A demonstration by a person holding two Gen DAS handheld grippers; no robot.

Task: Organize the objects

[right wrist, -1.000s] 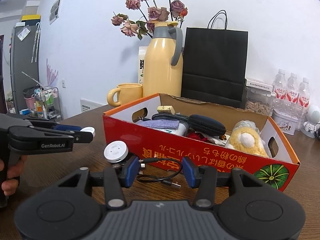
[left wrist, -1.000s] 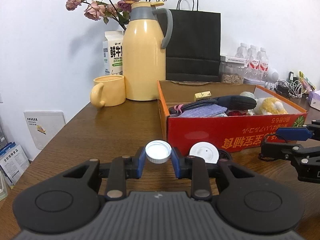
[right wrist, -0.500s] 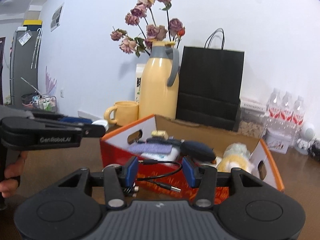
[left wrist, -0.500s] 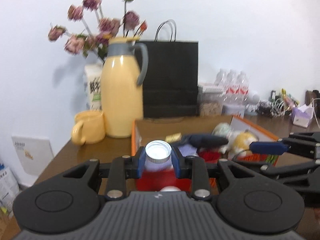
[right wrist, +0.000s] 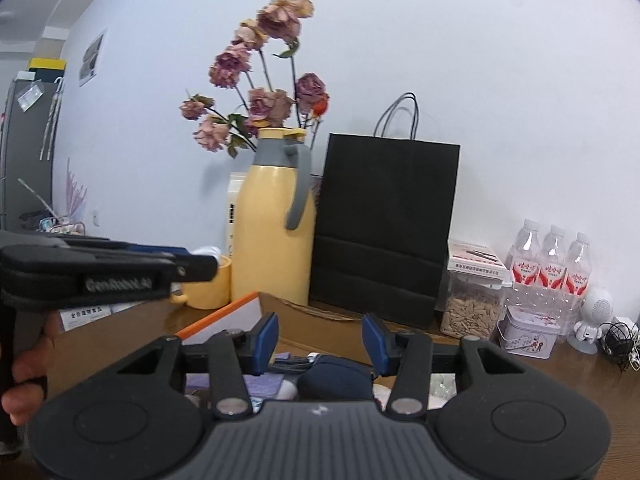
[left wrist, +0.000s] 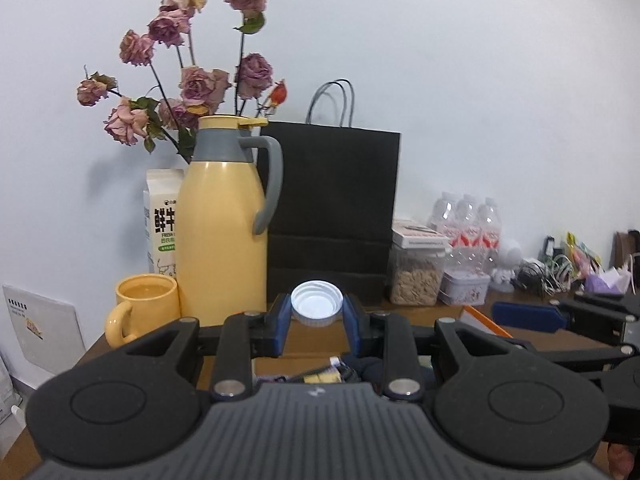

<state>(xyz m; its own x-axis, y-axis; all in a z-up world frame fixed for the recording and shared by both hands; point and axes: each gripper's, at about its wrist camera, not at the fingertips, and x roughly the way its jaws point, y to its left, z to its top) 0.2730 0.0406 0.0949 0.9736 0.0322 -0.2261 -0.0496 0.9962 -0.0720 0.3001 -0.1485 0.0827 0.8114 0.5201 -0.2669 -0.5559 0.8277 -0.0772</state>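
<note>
Left wrist view: the left gripper (left wrist: 316, 322) has its jaws clamped on a white cap (left wrist: 316, 307), held at frame centre above the box (left wrist: 482, 320), whose orange rim shows right of centre. Low in the frame, under the jaws, part of the box's contents peeks out: a small yellowish block (left wrist: 322, 378) and something dark. Behind stand a yellow jug (left wrist: 224, 236), a mug (left wrist: 146, 306) at its left, a milk carton (left wrist: 162, 220), a black bag (left wrist: 332, 216), and a clear jar (left wrist: 416, 280) of seeds. The right gripper (left wrist: 528, 316) enters from the right edge.

Right wrist view: the right gripper (right wrist: 319, 342) has its jaws partly open, with nothing seen between the pads. Below them the box (right wrist: 224, 314) holds a dark pouch (right wrist: 336, 378) and purple cloth (right wrist: 260, 384). The left gripper (right wrist: 192, 266) reaches in from the left, the cap (right wrist: 208, 251) at its tip, a hand (right wrist: 24, 372) on its grip. A tin (right wrist: 528, 336) and water bottles (right wrist: 552, 260) sit at right on the tabletop (right wrist: 580, 364).
</note>
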